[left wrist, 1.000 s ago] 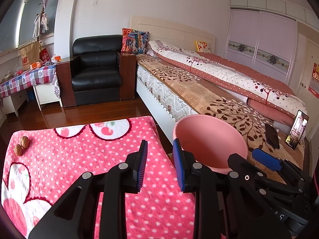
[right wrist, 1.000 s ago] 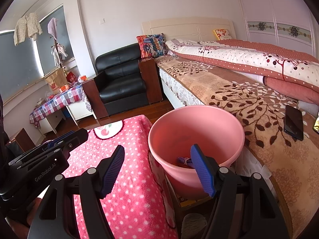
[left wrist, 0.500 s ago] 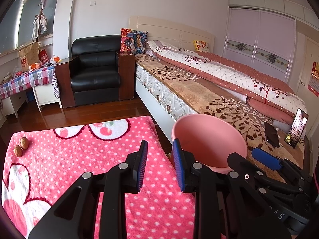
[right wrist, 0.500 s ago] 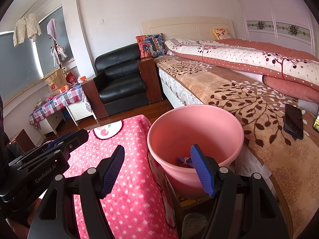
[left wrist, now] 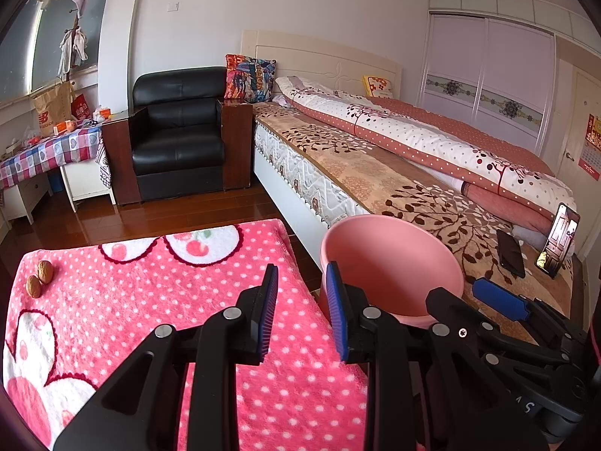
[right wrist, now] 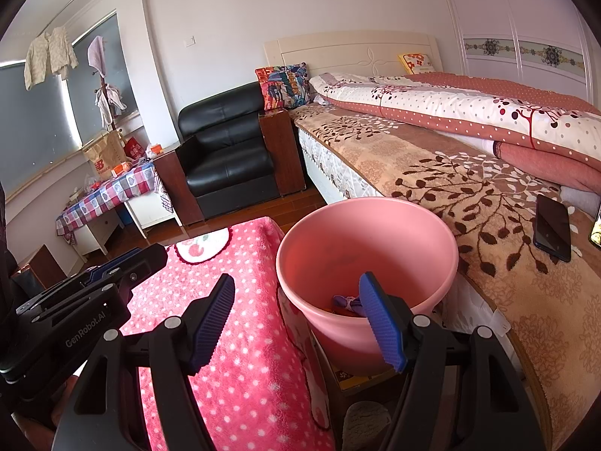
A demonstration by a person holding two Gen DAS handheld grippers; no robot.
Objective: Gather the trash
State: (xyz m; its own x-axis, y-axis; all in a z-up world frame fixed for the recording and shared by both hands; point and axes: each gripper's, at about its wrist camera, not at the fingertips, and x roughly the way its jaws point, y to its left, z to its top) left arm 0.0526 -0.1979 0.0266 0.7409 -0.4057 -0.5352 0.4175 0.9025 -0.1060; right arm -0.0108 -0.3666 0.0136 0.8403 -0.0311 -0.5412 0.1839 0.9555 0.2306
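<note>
A pink plastic bin (right wrist: 368,240) stands between the pink dotted blanket (right wrist: 233,368) and the bed; purple and orange scraps (right wrist: 347,304) lie in its bottom. It also shows in the left wrist view (left wrist: 390,263). Two walnuts (left wrist: 39,278) lie at the blanket's far left. My left gripper (left wrist: 302,308) is open and empty over the blanket's right edge, next to the bin. My right gripper (right wrist: 300,319) is wide open and empty, with its right finger over the bin's near rim.
The bed (left wrist: 375,165) runs along the right, with a dark phone (right wrist: 552,227) and a propped phone (left wrist: 559,240) on it. A black armchair (left wrist: 176,131) and a checked-cloth side table (left wrist: 45,150) stand beyond on the wooden floor.
Both views have shifted only slightly; the bin and bed sit a touch to the left. Both grippers stay open and empty.
</note>
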